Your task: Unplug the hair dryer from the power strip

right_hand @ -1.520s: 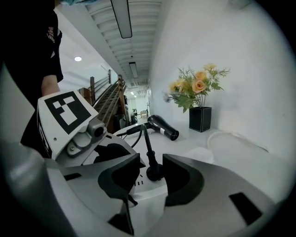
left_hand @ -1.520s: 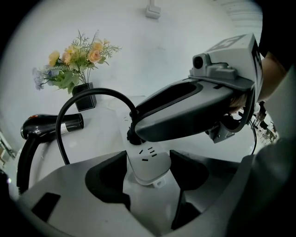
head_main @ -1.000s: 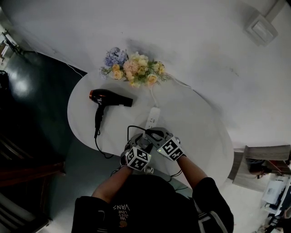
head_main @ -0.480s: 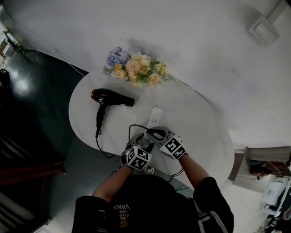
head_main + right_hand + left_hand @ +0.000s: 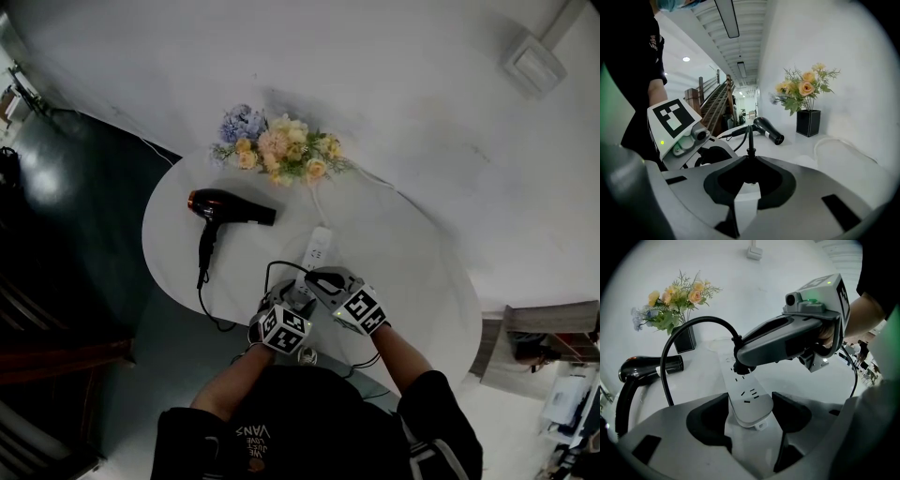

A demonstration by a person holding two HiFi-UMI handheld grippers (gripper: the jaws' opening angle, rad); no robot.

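Observation:
A black hair dryer (image 5: 230,207) lies at the left of the round white table (image 5: 412,262). Its black cable (image 5: 689,324) arcs over to a black plug (image 5: 742,367) seated at a socket of the white power strip (image 5: 317,246). My right gripper (image 5: 740,363) is shut on that plug, and in the right gripper view the cable stands straight up out of the jaws (image 5: 749,176). My left gripper (image 5: 750,411) is shut on the near end of the power strip (image 5: 750,399), one pad on each long side.
A bunch of flowers (image 5: 277,150) in a black square pot (image 5: 684,339) stands at the table's far edge. The strip's white lead (image 5: 319,202) runs toward it. A dark floor (image 5: 75,187) lies to the left of the table.
Both grippers hold their grips near the table's front edge. The right gripper has drifted slightly toward me and to the right; the hair dryer and strip have not moved.

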